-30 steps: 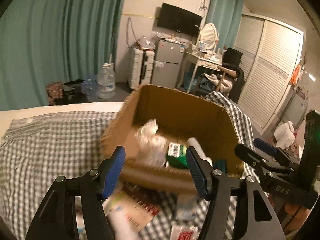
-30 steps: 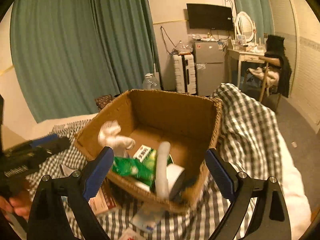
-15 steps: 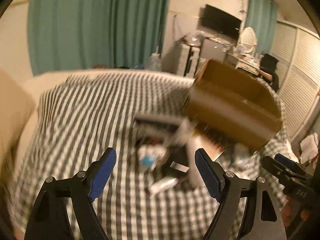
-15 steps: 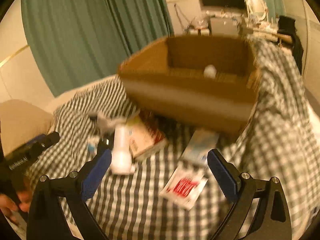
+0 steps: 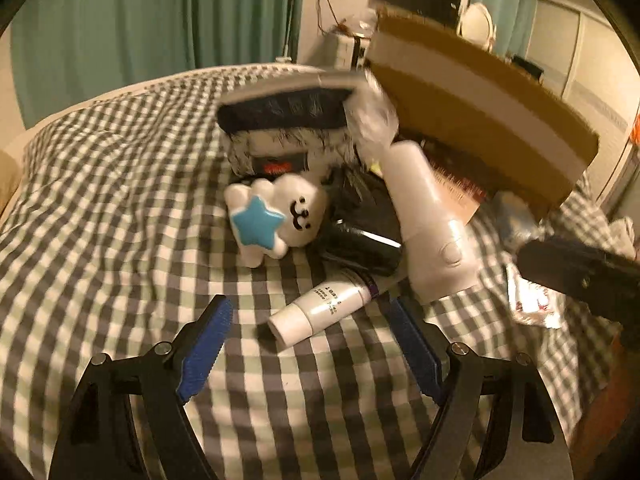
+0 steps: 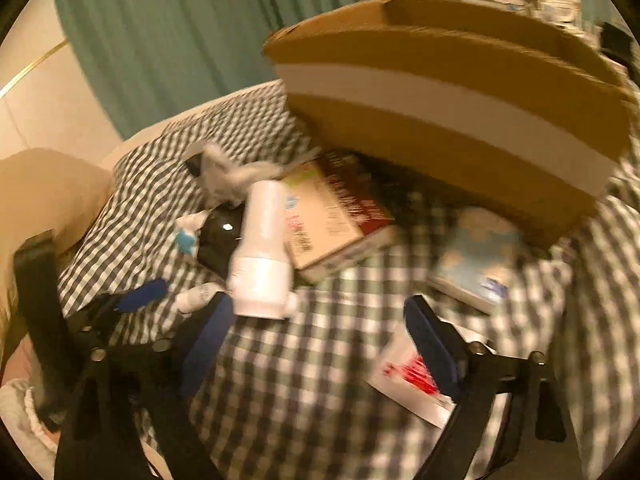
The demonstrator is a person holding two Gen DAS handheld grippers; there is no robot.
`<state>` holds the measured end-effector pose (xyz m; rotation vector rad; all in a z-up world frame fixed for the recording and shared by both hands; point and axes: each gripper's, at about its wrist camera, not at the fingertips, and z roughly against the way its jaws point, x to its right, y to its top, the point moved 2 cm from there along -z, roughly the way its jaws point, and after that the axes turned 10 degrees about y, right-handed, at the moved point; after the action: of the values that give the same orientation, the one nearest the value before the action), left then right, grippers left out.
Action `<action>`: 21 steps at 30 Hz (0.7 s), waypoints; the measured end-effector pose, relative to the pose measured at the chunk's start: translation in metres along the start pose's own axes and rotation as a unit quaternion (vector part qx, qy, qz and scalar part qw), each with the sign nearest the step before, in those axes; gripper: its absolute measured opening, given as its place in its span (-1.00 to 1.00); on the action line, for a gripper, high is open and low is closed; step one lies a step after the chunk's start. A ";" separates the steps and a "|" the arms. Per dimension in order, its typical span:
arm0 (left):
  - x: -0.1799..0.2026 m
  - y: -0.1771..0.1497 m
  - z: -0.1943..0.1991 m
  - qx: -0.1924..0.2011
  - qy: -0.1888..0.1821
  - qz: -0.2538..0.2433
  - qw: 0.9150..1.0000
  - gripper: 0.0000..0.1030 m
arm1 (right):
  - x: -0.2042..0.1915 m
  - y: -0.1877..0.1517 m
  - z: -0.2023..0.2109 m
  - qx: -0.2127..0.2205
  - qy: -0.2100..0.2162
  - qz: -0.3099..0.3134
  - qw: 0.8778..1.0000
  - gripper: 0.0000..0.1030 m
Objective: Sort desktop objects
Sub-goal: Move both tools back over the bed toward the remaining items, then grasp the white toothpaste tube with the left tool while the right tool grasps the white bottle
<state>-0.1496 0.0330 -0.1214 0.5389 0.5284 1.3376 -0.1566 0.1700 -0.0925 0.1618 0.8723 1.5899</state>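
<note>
left gripper (image 5: 310, 344) spread, empty, hanging over white tube (image 5: 320, 308) lying on checked bed (image 5: 100, 220) | right gripper (image 6: 316, 344) spread, jaws just been closing, nothing between | risk: round tube may be rolling off pads, nudging white bottle (image 5: 430, 220), plush (image 5: 276, 216) | box (image 6: 460, 92) lying beyond pile

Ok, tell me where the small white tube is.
In the left wrist view, the small white tube lies on the checked cloth, centre, between the big white bottle and the star plush.
</note>
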 end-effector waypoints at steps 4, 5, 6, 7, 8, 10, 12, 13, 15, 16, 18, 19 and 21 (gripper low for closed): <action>-0.011 -0.003 -0.016 -0.023 -0.011 0.043 0.999 0.62 | -0.016 0.009 -0.033 -0.031 0.026 0.023 0.999 0.21; -0.013 -0.004 -0.015 -0.021 -0.016 0.048 0.998 0.62 | -0.019 0.010 -0.042 -0.038 0.028 0.027 0.999 0.19; -0.013 -0.004 -0.014 -0.018 -0.016 0.045 0.999 0.62 | -0.022 0.011 -0.050 -0.044 0.028 0.030 0.998 0.14; -0.012 -0.004 -0.013 -0.016 -0.012 0.038 0.999 0.62 | -0.022 0.011 -0.059 -0.051 0.028 0.030 0.998 0.04; -0.011 -0.005 -0.014 -0.015 -0.006 0.032 0.999 0.62 | -0.022 0.010 -0.063 -0.056 0.032 0.028 0.998 -0.05; -0.006 -0.004 -0.015 -0.014 -0.001 0.022 1.000 0.62 | -0.021 0.010 -0.064 -0.055 0.032 0.022 0.998 -0.11; -0.002 -0.004 -0.016 -0.010 0.002 0.012 1.000 0.62 | -0.021 0.010 -0.059 -0.052 0.029 0.028 0.998 -0.12; 0.002 -0.002 -0.017 -0.008 -0.002 0.006 1.000 0.62 | -0.021 0.009 -0.054 -0.050 0.021 0.032 0.998 -0.12; 0.009 0.001 -0.018 -0.006 -0.010 -0.005 1.000 0.62 | -0.018 0.007 -0.042 -0.041 0.015 0.027 0.999 -0.12; 0.012 0.003 -0.018 -0.003 -0.008 -0.015 1.000 0.62 | -0.015 0.005 -0.033 -0.037 0.015 0.021 0.999 -0.12; 0.021 0.006 -0.018 0.006 0.004 -0.048 0.999 0.39 | -0.010 0.003 -0.018 -0.030 0.000 0.017 0.999 -0.12; 0.027 0.006 -0.019 0.011 0.005 -0.070 0.997 0.26 | -0.006 0.001 -0.013 -0.030 -0.008 0.016 0.999 -0.12; 0.033 0.005 -0.019 0.010 -0.003 -0.086 0.996 -0.07 | 0.000 -0.001 -0.007 -0.030 -0.011 0.007 0.999 -0.12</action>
<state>-0.1604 0.0673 -0.1342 0.5028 0.5707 1.1676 -0.1596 0.1664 -0.0981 0.1431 0.8068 1.6221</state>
